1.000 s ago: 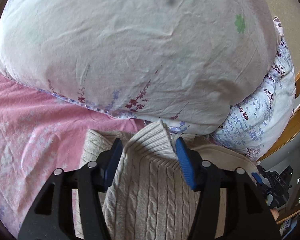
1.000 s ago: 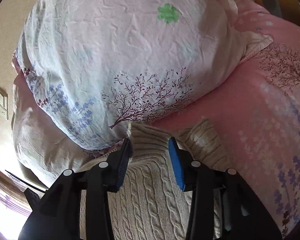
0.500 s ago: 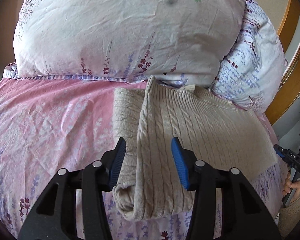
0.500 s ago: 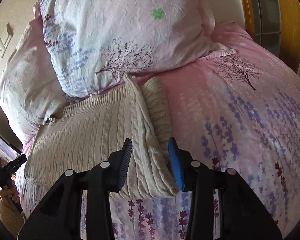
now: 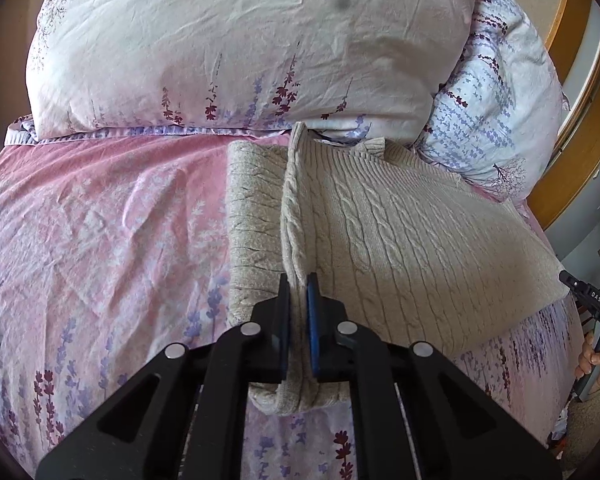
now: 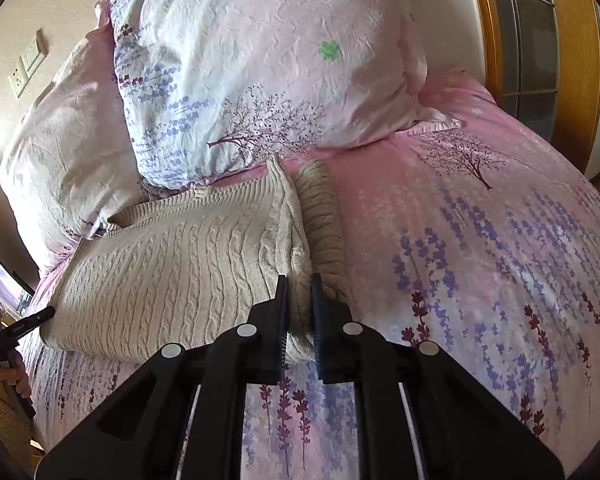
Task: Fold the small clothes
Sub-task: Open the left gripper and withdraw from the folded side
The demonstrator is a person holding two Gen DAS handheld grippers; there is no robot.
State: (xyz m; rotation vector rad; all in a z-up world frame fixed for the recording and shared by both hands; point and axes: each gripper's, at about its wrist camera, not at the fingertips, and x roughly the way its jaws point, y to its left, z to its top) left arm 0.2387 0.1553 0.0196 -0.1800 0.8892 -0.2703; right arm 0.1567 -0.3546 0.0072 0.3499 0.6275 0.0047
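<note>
A cream cable-knit sweater (image 5: 384,236) lies partly folded on the pink flowered bed, its top edge against the pillows; it also shows in the right wrist view (image 6: 188,264). A sleeve (image 5: 252,216) is folded along its one side, seen in the right wrist view too (image 6: 322,216). My left gripper (image 5: 299,284) is shut on the sweater's folded near edge. My right gripper (image 6: 300,284) is shut on the same kind of folded edge at the sweater's near corner.
Two large flowered pillows (image 5: 236,40) (image 6: 260,64) stand at the head of the bed behind the sweater. The pink bedsheet (image 5: 92,220) (image 6: 480,240) spreads around it. A wooden headboard frame (image 6: 576,60) is at the right. A person's hand with another device (image 5: 596,344) is at the bed's side.
Both grippers pulled back from the pillows toward the sweater's near edge, then closed from open onto its folded edge.
</note>
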